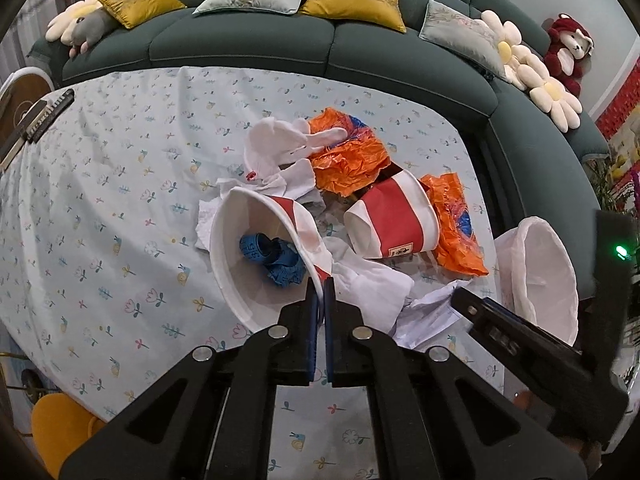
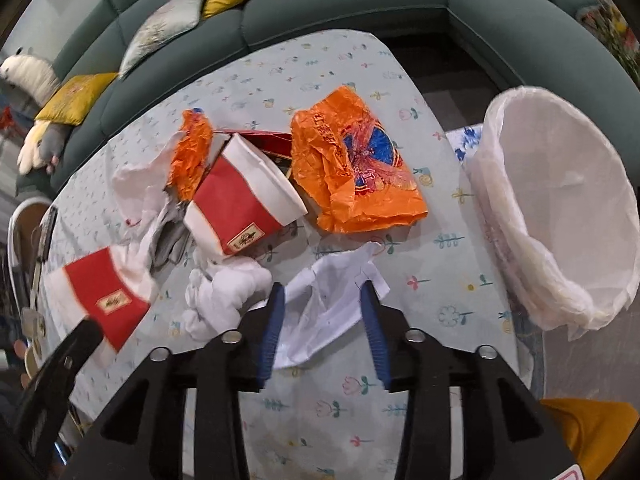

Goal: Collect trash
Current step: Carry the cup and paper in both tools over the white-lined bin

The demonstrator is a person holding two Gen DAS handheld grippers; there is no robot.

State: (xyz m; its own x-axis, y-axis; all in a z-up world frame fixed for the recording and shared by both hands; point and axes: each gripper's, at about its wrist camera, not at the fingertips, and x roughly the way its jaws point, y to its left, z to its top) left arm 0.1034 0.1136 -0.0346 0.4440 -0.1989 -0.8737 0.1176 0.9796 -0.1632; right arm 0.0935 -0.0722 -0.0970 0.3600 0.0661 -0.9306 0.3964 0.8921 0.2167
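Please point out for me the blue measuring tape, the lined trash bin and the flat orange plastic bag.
blue measuring tape (image 1: 272, 258), left wrist view, on its crumpled coil.
lined trash bin (image 2: 560, 184), right wrist view, on the liner's inner wall.
flat orange plastic bag (image 2: 320, 152), right wrist view, on its plain orange area.

2 red-and-white paper cups: one (image 1: 276, 252) tipped up with blue tape crumpled inside, one (image 2: 244, 196) on its side mid-table. Orange plastic bags (image 2: 356, 168) lie crumpled toward the table's far edge, white tissues (image 2: 228, 296) and a paper sheet (image 2: 324, 308) nearer. A white-lined bin (image 2: 560, 204) stands off the right edge.
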